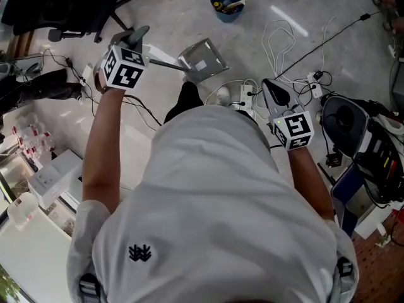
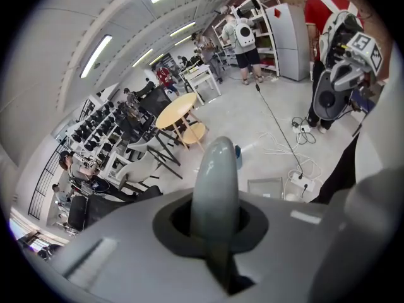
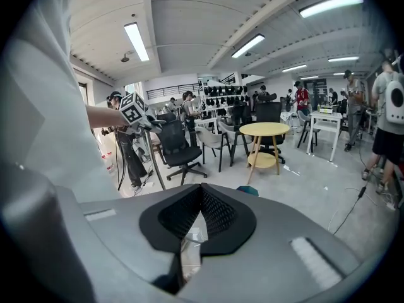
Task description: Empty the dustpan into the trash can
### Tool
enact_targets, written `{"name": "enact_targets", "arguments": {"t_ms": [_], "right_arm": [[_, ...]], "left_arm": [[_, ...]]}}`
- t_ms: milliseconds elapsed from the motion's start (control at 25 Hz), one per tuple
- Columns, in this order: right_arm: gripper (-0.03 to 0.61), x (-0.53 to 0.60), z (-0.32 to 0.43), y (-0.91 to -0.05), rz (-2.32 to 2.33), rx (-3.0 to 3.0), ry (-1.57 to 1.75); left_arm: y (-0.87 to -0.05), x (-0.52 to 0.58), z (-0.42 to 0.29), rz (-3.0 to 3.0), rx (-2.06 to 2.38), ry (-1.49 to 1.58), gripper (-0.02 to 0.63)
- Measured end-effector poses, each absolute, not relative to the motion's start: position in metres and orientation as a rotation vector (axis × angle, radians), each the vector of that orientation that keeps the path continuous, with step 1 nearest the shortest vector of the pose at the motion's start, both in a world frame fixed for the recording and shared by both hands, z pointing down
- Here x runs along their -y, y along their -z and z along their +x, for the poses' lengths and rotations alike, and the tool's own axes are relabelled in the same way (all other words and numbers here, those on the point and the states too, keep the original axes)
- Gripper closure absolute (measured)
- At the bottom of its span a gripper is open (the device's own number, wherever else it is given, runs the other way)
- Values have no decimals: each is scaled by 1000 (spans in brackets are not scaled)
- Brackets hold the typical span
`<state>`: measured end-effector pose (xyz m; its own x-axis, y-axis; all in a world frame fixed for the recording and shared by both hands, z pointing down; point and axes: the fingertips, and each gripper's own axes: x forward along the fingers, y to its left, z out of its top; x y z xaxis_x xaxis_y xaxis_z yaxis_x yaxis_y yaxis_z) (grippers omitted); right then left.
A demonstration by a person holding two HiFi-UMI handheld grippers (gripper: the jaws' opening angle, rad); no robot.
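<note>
Two units: left tongs (image 1: 134, 40) clamping grey-handled clear dustpan (image 1: 203, 59), right tongs (image 1: 278, 93) closed, empty; carry level to blue trash can (image 1: 227, 5).

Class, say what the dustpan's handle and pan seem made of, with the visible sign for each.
Handle: probably smooth grey plastic, from its rounded moulded shape and soft sheen. Pan: shiny and pale, with bright glints; clear plastic or thin metal, hard to tell.

Bright overhead strip lights (image 3: 137, 41), soft shadows, fisheye-warped dark corners.
</note>
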<state>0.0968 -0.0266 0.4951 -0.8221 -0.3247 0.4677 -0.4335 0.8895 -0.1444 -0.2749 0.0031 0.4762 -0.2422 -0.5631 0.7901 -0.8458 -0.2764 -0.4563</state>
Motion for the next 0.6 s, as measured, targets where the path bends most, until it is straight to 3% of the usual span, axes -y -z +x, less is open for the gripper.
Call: {"name": "enact_targets", "arguments": {"t_ms": [600], "right_arm": [[577, 19, 90, -496, 555, 2592, -337]], "left_arm": [[-476, -4, -277, 1762, 1683, -1512, 558]]}}
